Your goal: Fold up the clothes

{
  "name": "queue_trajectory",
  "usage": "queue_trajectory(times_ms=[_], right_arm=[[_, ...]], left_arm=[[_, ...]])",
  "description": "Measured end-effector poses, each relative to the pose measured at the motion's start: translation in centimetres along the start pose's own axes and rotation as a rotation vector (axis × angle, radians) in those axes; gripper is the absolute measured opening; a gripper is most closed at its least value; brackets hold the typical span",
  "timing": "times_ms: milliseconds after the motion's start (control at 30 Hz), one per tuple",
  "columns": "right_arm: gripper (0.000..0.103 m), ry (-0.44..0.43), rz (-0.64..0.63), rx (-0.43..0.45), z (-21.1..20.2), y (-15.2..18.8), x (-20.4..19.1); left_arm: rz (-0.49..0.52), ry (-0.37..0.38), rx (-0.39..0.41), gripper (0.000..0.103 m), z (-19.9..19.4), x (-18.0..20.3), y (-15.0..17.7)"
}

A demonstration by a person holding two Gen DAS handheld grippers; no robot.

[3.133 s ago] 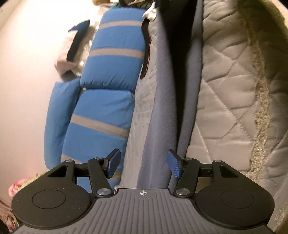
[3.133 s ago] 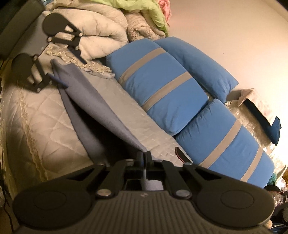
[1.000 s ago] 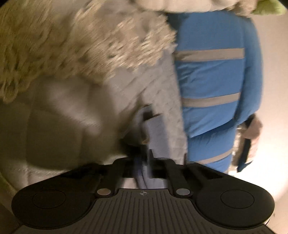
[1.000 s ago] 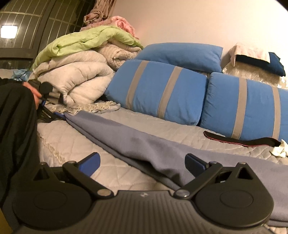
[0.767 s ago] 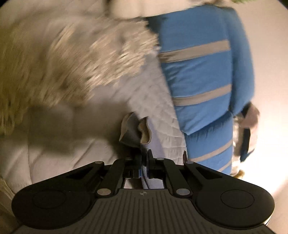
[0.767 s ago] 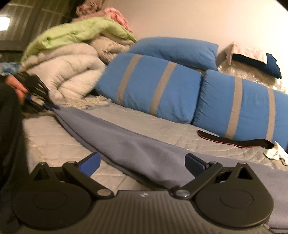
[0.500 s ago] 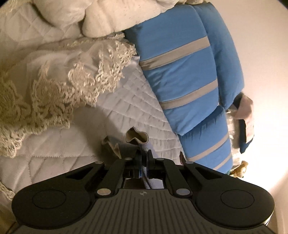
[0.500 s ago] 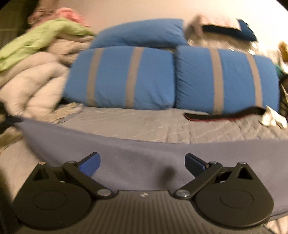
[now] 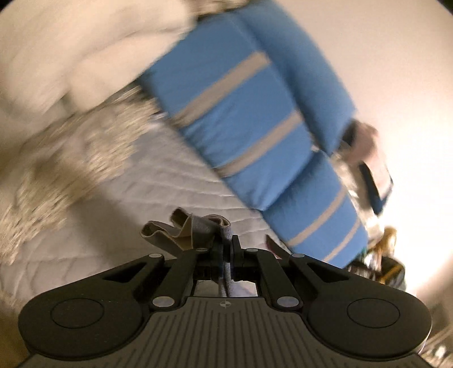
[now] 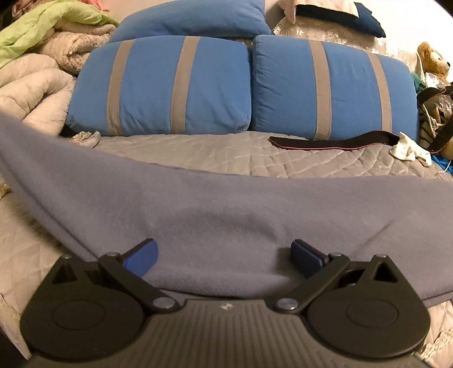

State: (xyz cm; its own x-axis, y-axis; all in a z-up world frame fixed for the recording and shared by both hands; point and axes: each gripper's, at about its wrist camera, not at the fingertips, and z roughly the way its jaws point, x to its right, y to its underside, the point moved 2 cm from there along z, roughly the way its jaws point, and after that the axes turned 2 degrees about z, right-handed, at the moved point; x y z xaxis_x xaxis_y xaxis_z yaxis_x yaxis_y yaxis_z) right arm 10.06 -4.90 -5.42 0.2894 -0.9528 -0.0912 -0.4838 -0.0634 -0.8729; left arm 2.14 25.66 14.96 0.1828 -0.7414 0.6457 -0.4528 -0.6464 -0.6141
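Observation:
A long grey-blue fleece garment [image 10: 226,209] stretches across the quilted bed [image 10: 226,153] in the right wrist view, its left end lifted off the cover. My right gripper [image 10: 223,254] stands open just over its near edge, blue pads [image 10: 141,254] wide apart and touching nothing. In the left wrist view my left gripper [image 9: 228,249] is shut on a bunched corner of the same garment [image 9: 195,226], whose folds stick out ahead of the fingertips, high above the bed. That view is motion-blurred.
Two blue cushions with grey stripes [image 10: 170,85] lean at the back, with a plain blue pillow [image 10: 192,17] on top. Piled quilts and a green blanket [image 10: 42,22] lie at the left. A black strap [image 10: 334,141], a white rag [image 10: 410,150] and a teddy bear [image 10: 433,59] are at the right.
The left gripper, shut on the garment corner, has risen off the bed and rolled. The right gripper has swung to face the cushions squarely and stays open; the garment's left end now hangs lifted.

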Motion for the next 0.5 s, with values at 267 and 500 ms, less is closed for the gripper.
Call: queue_trajectory(times_ms=[267,500], right_arm=[[0.103,-0.04,0.023,-0.014,-0.4,-0.3,0.9],[0.103,-0.057,0.002,-0.037,-1.3,0.0,2.9]], left_arm=[[0.329,0.116,-0.059,0.004,3.1,17.6,2.9],[0.531,0.207,-0.181,0.004,10.1,28.9,9.0]])
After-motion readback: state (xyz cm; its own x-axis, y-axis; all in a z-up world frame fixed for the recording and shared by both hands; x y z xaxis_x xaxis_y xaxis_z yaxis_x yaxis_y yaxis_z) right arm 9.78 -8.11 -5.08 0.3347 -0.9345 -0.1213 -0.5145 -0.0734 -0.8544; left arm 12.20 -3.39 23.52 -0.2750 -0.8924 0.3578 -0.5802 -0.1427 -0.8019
